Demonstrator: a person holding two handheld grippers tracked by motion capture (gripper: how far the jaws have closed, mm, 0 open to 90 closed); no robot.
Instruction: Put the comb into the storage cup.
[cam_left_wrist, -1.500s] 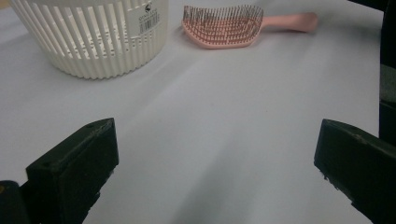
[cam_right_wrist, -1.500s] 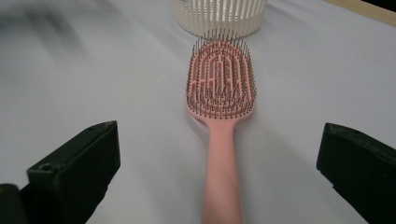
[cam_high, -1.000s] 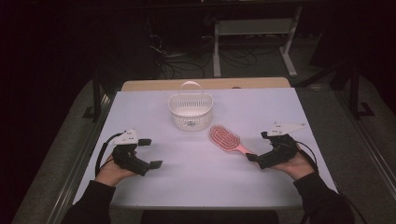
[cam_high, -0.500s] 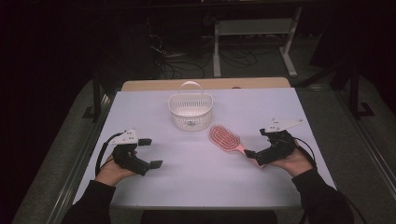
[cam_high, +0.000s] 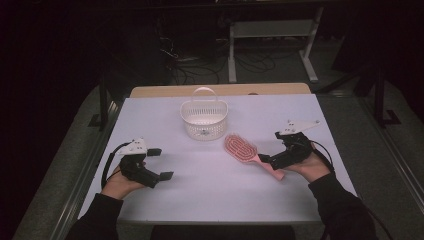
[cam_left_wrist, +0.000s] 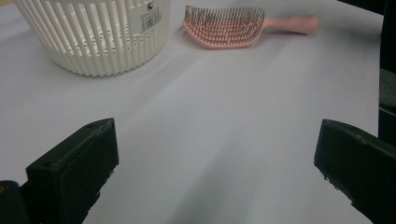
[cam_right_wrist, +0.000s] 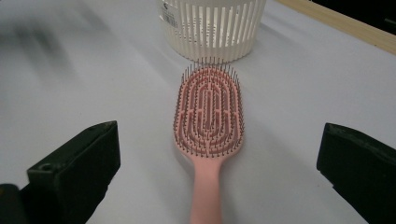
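Left claw (cam_high: 161, 164): we see it at the left of the table (cam_high: 210, 195), held in the person's left hand (cam_high: 120, 182); its jaws stand wide apart with bare table surface between them and nothing gripped. In the left gripper view the jaws rise at the two lower corners, and the basket and brush lie well ahead.

Basket (cam_high: 204, 120): white, slotted wall, upright, handle raised over the rim; it stands toward the far middle of the table. We note a small printed label on its wall in both gripper views.

Hairbrush (cam_high: 247, 152): pink, lying flat with bristles up, just right of the basket and near it, not touching as far as we can tell. The head points toward the basket, the handle toward the right claw. In the right gripper view the brush (cam_right_wrist: 210, 121) runs straight up the middle, its handle reaching down between the two jaws.

Right claw (cam_high: 267, 160): at the right of the table, held in the person's right hand (cam_high: 312, 167); jaws wide apart, one on each side of the brush handle, closed on nothing. We cannot tell whether either jaw touches the handle.
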